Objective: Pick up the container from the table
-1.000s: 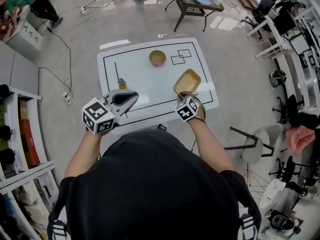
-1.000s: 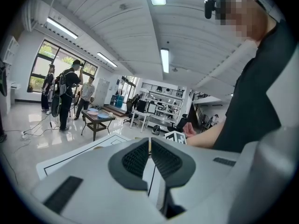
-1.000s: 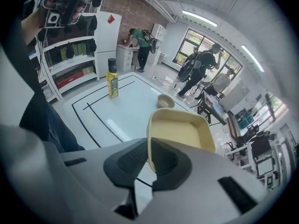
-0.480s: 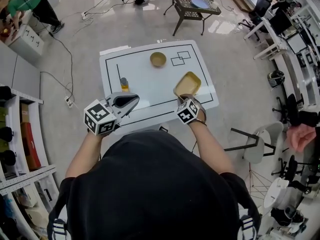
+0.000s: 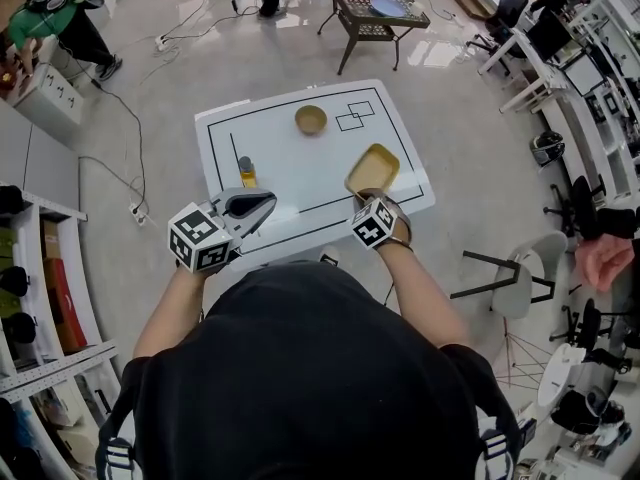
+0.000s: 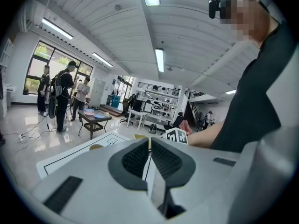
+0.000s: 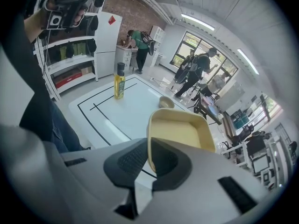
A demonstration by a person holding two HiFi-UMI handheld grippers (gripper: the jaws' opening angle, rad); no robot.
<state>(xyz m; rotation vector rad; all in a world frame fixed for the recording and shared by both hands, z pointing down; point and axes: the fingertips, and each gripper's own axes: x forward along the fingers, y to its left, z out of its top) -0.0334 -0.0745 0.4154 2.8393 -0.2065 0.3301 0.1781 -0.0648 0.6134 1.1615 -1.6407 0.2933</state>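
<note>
- Claws: left claw [image 5: 268, 201] hangs over near-left edge of table [image 5: 290, 183], pointing across it. Left gripper view shows its pads [image 6: 135, 157] closed together w/ nothing between them, so it's empty and gives no support.
- Bottle [image 5: 246, 173] stands upright on table just beyond left claw. Risk: if that claw swings in to help, it could clip the bottle and tip it.
- Bowl [image 5: 311, 119] sits toward far side, well apart from both claws. Prob. no trouble unless the carry path goes that way.
- Container [image 5: 374, 166], the shallow yellow tray, is at right-front part of table, tilted, held by its near rim. Looks lifted off the surface, but head view can't confirm a gap under its far end.
- Right claw [image 5: 367, 192] is clamped on that near rim; right gripper view shows the thin wall pinched between its pads [image 7: 133, 160], tray body sticking out beyond.
- What could go wrong: grip is on one edge only, so the tray's weight hangs out past the pads. It could pivot down or slip out, esp. w/ a quick move or wrist turn.
- If its far end is low, it may drag or catch on the table and twist the rim out of the pinch.
</note>
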